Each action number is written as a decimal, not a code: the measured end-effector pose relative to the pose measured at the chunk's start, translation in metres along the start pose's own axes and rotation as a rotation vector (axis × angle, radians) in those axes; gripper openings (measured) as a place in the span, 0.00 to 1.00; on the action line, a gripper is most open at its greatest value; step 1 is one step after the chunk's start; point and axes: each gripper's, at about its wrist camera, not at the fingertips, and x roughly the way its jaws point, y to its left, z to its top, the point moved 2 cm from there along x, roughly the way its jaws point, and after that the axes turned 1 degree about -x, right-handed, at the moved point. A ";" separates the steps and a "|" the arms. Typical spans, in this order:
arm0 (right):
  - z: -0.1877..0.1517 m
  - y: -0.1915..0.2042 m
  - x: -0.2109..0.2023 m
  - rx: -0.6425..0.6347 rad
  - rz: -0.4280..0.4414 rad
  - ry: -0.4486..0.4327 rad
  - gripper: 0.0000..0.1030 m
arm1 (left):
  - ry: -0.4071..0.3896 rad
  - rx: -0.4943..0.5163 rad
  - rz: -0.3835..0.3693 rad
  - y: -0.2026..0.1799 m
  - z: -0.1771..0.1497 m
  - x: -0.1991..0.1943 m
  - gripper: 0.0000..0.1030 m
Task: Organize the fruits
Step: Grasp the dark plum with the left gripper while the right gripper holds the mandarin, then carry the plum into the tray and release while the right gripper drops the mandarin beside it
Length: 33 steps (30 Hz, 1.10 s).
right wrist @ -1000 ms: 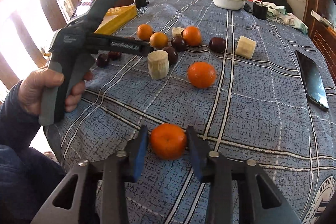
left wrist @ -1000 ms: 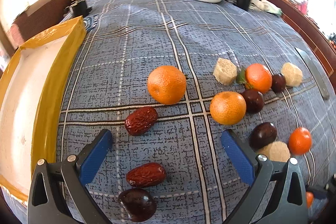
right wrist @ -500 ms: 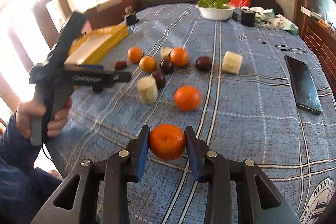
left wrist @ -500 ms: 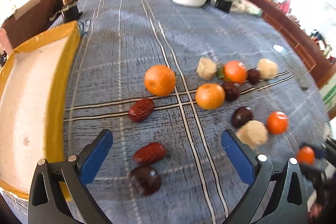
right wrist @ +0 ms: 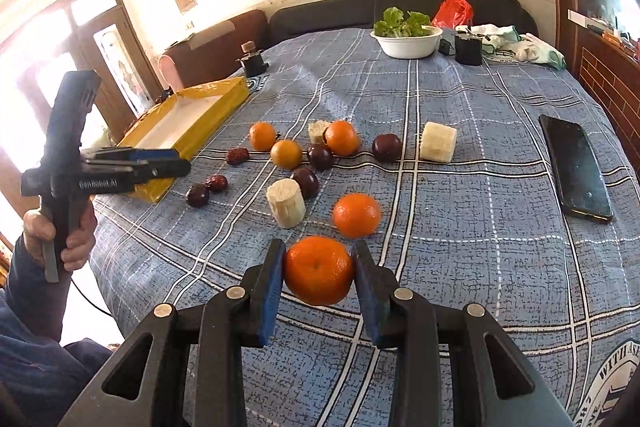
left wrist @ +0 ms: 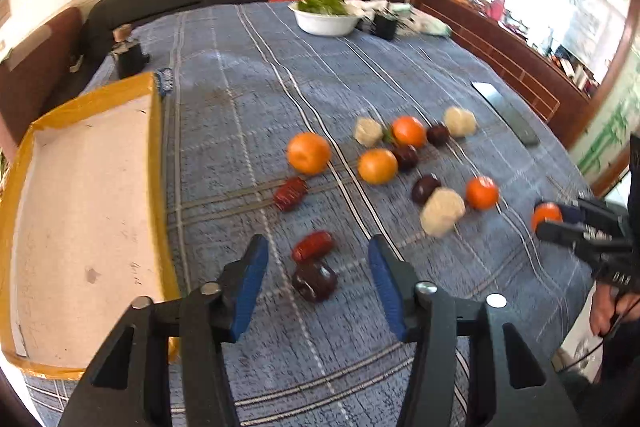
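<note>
The right gripper [right wrist: 319, 277] has its blue pads clamped on a tangerine [right wrist: 319, 270], held clear of the blue checked tablecloth [right wrist: 460, 187]. From the left wrist view that same tangerine [left wrist: 546, 215] shows only as a small orange spot at the far right edge.

The left gripper [left wrist: 316, 269] has just been closing its jaws; they stand apart with nothing pressed between them, hovering above a dark plum [left wrist: 314, 281] and a red date [left wrist: 313, 246] lying just beside the yellow-rimmed tray [left wrist: 156, 163].

Only the left view looks down into the tray, showing its bare white floor; the right view shows just its yellow outer wall. The right view alone gives the whole black phone [right wrist: 576, 171], lying well apart from the tray on the far side of the fruit, and the hand [right wrist: 60, 239] gripping the left tool's handle.

A white bowl of greens [right wrist: 406, 43] sits beyond the tray, towards the dark sofa.
</note>
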 end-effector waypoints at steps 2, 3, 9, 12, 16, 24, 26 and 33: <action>-0.001 0.000 0.000 -0.004 0.008 -0.001 0.36 | 0.025 0.000 -0.006 -0.002 -0.005 0.007 0.28; -0.001 0.001 0.000 -0.004 0.010 0.000 0.36 | 0.032 0.001 0.002 -0.002 -0.007 0.009 0.27; -0.001 0.003 0.001 -0.010 0.026 -0.002 0.36 | 0.044 -0.008 0.031 0.000 -0.014 0.017 0.23; 0.000 0.004 0.002 -0.009 0.029 -0.003 0.36 | 0.045 -0.001 0.031 -0.001 -0.012 0.018 0.23; 0.001 0.005 0.003 -0.013 0.035 -0.004 0.36 | 0.051 -0.008 0.045 0.001 -0.012 0.022 0.32; 0.005 0.012 0.007 -0.023 0.053 -0.004 0.36 | 0.062 -0.056 0.042 0.012 -0.013 0.033 0.35; 0.006 0.015 0.007 -0.027 0.056 -0.005 0.36 | 0.059 -0.069 0.046 0.015 -0.014 0.034 0.28; 0.012 0.021 0.012 -0.036 0.069 0.001 0.36 | 0.046 -0.093 0.007 0.020 -0.013 0.026 0.24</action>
